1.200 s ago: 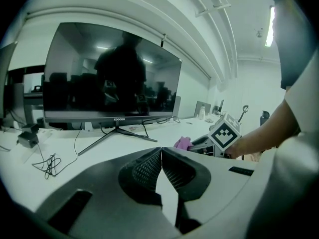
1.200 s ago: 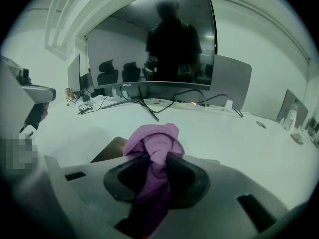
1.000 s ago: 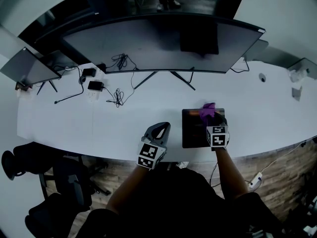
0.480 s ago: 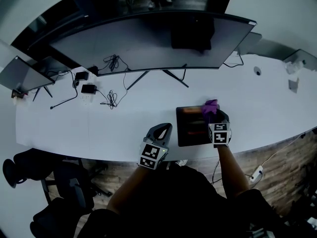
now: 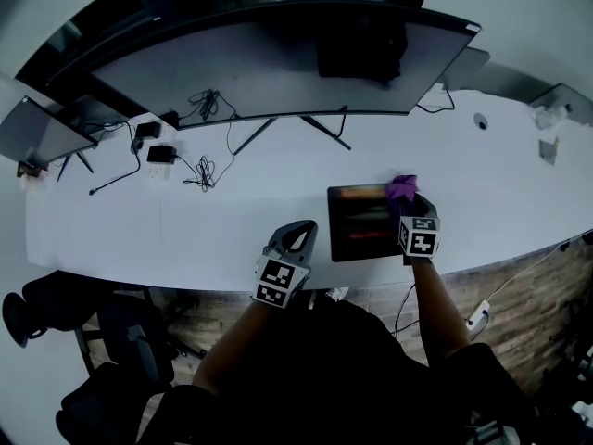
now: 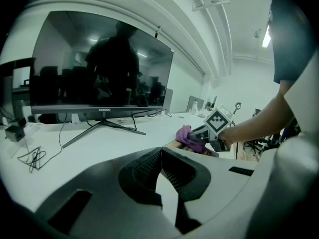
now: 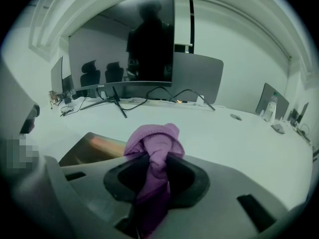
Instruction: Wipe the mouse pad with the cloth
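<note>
A dark, glossy mouse pad (image 5: pixel 363 222) lies on the white desk (image 5: pixel 222 221) near its front edge, right of centre. My right gripper (image 5: pixel 406 200) is shut on a bunched purple cloth (image 5: pixel 401 188), which rests at the pad's far right corner. In the right gripper view the cloth (image 7: pixel 154 151) bulges out between the jaws, with the mouse pad (image 7: pixel 92 149) showing to its left. My left gripper (image 5: pixel 298 236) hovers at the desk's front edge, left of the pad, its jaws shut with nothing between them. In the left gripper view the cloth (image 6: pixel 188 135) shows at the pad's far edge.
A wide dark monitor (image 5: pixel 269 63) on a splayed stand spans the back of the desk. Tangled cables (image 5: pixel 202 171) and small adapters (image 5: pixel 160 154) lie at the left. A laptop (image 5: pixel 42 130) stands at the far left. Office chairs (image 5: pixel 111 341) sit below the desk's front edge.
My right gripper has carried the purple cloth a little to the right along the pad's far edge. The left gripper has stayed at the desk's front edge.
</note>
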`<state>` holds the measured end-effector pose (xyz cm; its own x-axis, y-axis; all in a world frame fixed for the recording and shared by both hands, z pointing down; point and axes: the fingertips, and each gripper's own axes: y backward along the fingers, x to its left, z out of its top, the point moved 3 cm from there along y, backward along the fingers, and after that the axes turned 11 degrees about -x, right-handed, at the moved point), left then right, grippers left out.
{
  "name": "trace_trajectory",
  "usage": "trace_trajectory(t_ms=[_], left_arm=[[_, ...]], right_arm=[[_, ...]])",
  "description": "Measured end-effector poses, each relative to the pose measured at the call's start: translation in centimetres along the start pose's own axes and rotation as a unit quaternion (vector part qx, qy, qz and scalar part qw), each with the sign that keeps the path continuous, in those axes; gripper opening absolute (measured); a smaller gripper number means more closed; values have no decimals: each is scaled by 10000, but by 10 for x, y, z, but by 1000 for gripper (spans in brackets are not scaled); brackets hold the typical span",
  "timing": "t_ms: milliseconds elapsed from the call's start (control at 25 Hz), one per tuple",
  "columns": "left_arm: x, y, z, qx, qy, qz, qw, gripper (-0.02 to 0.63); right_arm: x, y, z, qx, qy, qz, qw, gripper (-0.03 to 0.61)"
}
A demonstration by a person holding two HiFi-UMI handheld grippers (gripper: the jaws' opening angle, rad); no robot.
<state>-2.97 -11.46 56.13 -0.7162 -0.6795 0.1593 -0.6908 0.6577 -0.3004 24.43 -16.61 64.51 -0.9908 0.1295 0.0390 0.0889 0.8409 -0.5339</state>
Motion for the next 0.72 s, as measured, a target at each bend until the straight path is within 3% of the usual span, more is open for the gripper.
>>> trace_trajectory(t_ms=[240,720], left_arm=[[3,13,-11,97,-1,60,9999,23],[2,26,-17,29,24,126,9999,21]], right_arm=[[-2,8,5,-112,-158,-73,9998,107],[39,45,27,-725,-634,439,9944,107]])
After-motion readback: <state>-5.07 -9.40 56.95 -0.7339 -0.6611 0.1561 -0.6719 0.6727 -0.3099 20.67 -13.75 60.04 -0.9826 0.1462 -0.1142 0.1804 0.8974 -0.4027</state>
